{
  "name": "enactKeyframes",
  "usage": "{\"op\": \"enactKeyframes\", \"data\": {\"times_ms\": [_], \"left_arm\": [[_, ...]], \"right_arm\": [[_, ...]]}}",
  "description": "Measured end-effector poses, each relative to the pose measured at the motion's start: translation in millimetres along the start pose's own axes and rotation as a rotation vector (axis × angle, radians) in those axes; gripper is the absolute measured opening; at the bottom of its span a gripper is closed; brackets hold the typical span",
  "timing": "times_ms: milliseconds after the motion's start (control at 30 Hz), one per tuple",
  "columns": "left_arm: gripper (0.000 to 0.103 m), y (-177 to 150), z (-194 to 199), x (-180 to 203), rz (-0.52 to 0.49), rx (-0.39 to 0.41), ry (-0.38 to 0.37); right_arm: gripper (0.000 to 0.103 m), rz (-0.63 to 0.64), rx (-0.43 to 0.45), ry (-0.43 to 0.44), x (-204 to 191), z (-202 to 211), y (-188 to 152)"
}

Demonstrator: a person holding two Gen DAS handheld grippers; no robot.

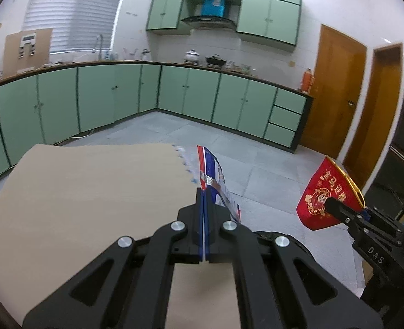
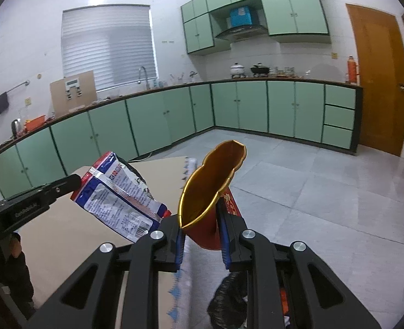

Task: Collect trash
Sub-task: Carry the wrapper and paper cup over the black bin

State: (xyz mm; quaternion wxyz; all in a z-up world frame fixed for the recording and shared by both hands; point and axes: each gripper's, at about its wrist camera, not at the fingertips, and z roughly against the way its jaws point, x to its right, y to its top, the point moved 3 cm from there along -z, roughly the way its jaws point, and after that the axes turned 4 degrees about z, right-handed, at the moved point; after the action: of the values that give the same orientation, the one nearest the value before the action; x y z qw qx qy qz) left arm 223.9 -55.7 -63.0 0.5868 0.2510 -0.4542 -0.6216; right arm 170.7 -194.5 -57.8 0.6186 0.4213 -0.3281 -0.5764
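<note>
Two pieces of trash are held above the worktop, a blue-and-white wrapper pinched by the left hand-held gripper and a red-and-gold packet clamped in the right hand-held gripper, so carrying to a bin, judged next, is called for.

Home kitchen, green cabinets, range hood

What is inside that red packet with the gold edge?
In the right wrist view, the red packet, pinched in the right gripper, gapes open, showing only bare gold lining. Its bottom, down between the fingers, is hidden.
</note>
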Motion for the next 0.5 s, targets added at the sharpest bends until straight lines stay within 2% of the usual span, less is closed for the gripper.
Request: {"op": "enactKeyframes", "data": {"times_ms": [300, 500], "left_arm": [[0.0, -24, -21, 59, -0.067, -0.034, -0.079], [0.0, -44, -44, 92, -0.113, -0.07, -0.116]], "right_arm": [[0.021, -0.041, -0.002, -0.083, 45, 24, -11], [0.021, -0.081, -0.035, -0.139, 80, 25, -28]]}}
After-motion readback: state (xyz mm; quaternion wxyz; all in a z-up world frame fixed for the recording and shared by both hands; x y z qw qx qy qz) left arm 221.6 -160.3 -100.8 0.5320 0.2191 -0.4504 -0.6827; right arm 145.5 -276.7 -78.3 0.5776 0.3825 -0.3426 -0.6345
